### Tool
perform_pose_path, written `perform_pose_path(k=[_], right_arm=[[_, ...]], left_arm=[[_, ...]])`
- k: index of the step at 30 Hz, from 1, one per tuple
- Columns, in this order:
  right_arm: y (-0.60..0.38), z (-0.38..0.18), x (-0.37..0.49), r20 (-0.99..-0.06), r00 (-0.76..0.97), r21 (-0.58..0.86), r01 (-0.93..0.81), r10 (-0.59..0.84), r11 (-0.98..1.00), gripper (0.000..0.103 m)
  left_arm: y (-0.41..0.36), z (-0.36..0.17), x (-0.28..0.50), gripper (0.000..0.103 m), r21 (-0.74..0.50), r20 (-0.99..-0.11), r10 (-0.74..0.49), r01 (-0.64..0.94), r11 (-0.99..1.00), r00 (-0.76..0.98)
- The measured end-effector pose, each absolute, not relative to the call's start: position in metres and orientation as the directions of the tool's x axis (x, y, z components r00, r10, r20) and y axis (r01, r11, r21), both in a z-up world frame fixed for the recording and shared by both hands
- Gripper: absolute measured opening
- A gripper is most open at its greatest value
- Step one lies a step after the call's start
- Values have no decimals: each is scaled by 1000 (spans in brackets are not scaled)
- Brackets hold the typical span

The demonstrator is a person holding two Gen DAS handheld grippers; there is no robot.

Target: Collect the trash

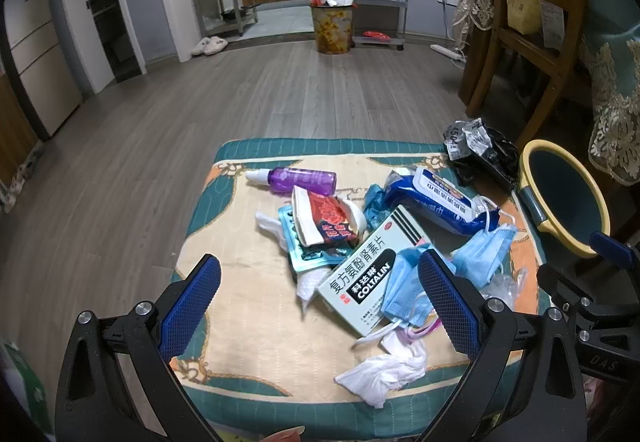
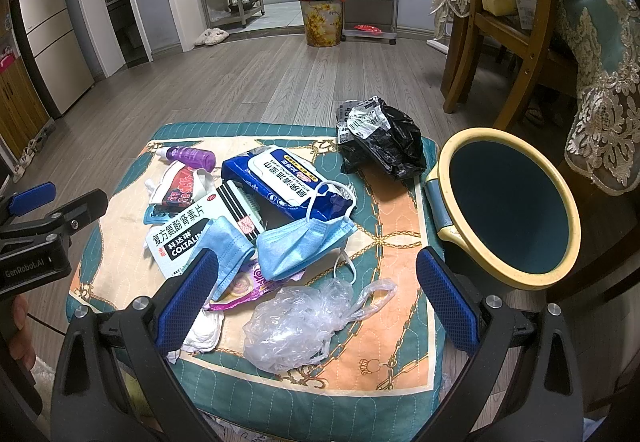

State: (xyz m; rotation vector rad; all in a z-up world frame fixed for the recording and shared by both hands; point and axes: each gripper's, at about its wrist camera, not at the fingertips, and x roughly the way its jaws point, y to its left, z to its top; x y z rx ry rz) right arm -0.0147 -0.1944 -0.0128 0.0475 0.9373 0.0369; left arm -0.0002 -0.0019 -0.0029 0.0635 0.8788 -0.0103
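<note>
- Left wrist view: the left gripper (image 1: pixel 320 302) hangs spread wide and empty over the near edge of the cushion (image 1: pixel 240 322). The medicine box (image 1: pixel 372 270) lies just ahead and to its right, long axis running diagonally toward the far right corner.
- Right wrist view: the right gripper (image 2: pixel 316 294) is likewise released, holding nothing. The crumpled plastic bag (image 2: pixel 300 322) sits directly between its fingers, so this arm looks nearer; the bin (image 2: pixel 508 206) stands off the cushion's right edge.

Wooden chair (image 1: pixel 536 26) beside lace-trimmed tablecloth (image 1: pixel 612 82); slippers (image 1: pixel 209 45) beyond.
</note>
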Motion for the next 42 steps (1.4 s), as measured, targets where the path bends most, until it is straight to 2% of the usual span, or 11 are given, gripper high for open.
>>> perform_pose_path(k=[28, 32, 36, 42], right_arm=[[-195, -10, -13, -804, 592, 63, -10, 57, 998, 97], [-203, 10, -11, -772, 634, 37, -14, 38, 999, 97], [-219, 42, 6, -721, 693, -10, -34, 17, 999, 97], [-254, 66, 45, -670, 741, -21, -80, 45, 997, 97]], left_arm=[[-7, -5, -4, 98, 32, -773, -6, 48, 998, 635], [-10, 10, -6, 98, 53, -735, -13, 77, 996, 678], [-5, 31, 0, 98, 41, -709, -71, 141, 989, 701], [22, 50, 44, 98, 87, -673, -13, 97, 992, 739]])
